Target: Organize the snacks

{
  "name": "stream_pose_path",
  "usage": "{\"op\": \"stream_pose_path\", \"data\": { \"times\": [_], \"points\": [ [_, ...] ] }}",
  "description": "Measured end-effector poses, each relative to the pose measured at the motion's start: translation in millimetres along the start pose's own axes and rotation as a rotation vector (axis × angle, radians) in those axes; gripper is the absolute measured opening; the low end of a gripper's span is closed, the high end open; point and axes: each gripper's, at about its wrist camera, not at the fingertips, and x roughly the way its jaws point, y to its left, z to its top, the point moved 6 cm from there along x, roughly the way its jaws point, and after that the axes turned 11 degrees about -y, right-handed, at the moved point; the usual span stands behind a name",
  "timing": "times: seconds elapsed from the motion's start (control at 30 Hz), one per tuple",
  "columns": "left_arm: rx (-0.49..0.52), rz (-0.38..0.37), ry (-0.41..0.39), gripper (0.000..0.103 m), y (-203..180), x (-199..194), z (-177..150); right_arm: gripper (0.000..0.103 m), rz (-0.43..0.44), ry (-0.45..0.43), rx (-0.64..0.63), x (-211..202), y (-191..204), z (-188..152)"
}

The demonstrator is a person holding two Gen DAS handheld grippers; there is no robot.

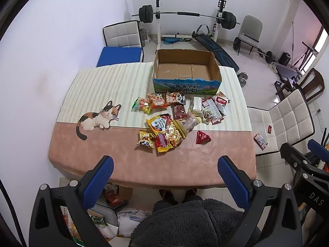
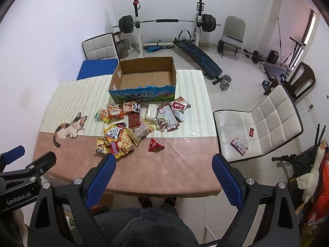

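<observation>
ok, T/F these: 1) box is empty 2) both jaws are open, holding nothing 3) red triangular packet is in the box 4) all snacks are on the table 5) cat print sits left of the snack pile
1) The cardboard box is empty: true.
2) Left gripper and right gripper have open jaws, holding nothing: true.
3) False: the red triangular packet lies on the table, apart from the pile.
4) False: two packets lie on the white chair.
5) The cat print sits left of the snack pile: true.

Right gripper (image 2: 163, 164) fingers (image 2: 102, 177) spread wide, empty, above the table (image 2: 174, 168) near edge. Snack packets (image 2: 139, 121) lie mid-table; empty box (image 2: 144, 80) at far edge.
</observation>
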Motion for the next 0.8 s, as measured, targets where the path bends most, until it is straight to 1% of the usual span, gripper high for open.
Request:
{"op": "stream_pose_path", "data": {
  "times": [0.1,0.8],
  "points": [
    [0.001,-0.003,-0.002,0.103,1.0,-0.9,7.4,0.097,0.003,-0.001,0.003,-1.8,-0.9,2.0],
    [0.001,-0.003,-0.012,0.103,-0.9,-3.5,5.5,0.097,0.014,-0.007,0.003,-2.7,2.2,3.9]
  ]
}}
